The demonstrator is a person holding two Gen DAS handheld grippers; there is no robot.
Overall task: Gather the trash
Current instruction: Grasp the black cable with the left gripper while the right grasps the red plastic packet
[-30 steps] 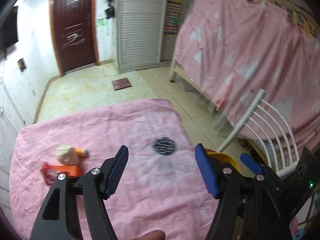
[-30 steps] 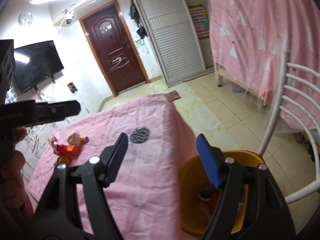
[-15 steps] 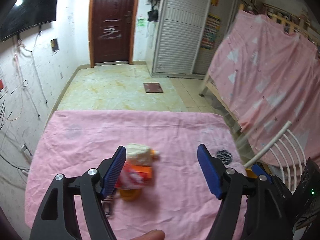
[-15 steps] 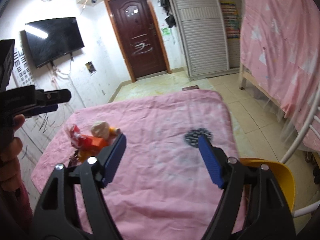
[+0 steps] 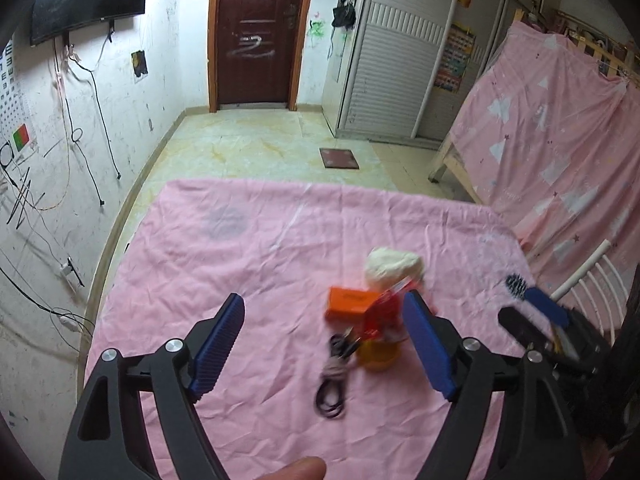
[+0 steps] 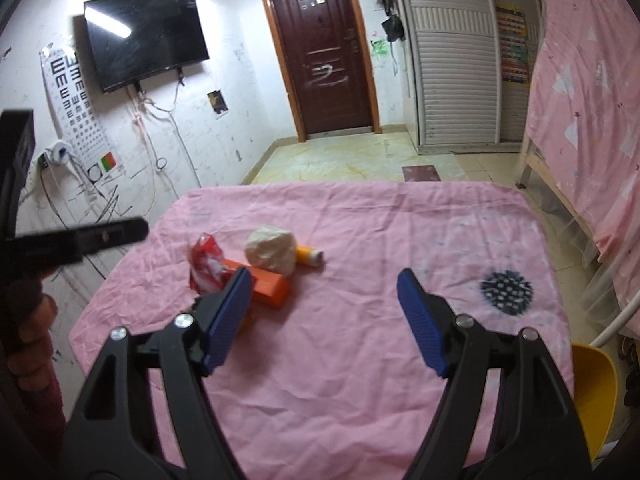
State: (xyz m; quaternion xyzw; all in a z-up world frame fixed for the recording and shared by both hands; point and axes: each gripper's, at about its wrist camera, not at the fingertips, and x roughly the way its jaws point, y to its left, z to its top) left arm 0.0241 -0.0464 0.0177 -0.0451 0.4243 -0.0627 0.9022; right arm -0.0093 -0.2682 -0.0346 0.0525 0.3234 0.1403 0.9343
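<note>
Trash found clustered on wrinkled pink tablecloth [image 6: 360, 360], left of centre in right wrist view: crumpled white paper wad [image 6: 270, 250], rectangular orange box [image 6: 272, 286], crinkled red foil wrapper [image 6: 206, 264], yellow tube [image 6: 308, 255]. Box long axis running diagonally, near end toward camera; tube lying flat, capped end pointing right. Dark looped cord [image 5: 334, 376] and yellow object under wrapper blurred, unidentifiable. Box partly hidden behind ribbed blue pad. Yellow bin [image 6: 592, 396] cut off at right edge. Left gripper [image 5: 322, 346] opening, pads gripping nothing. Right gripper [image 6: 324, 322] parted, empty.
</note>
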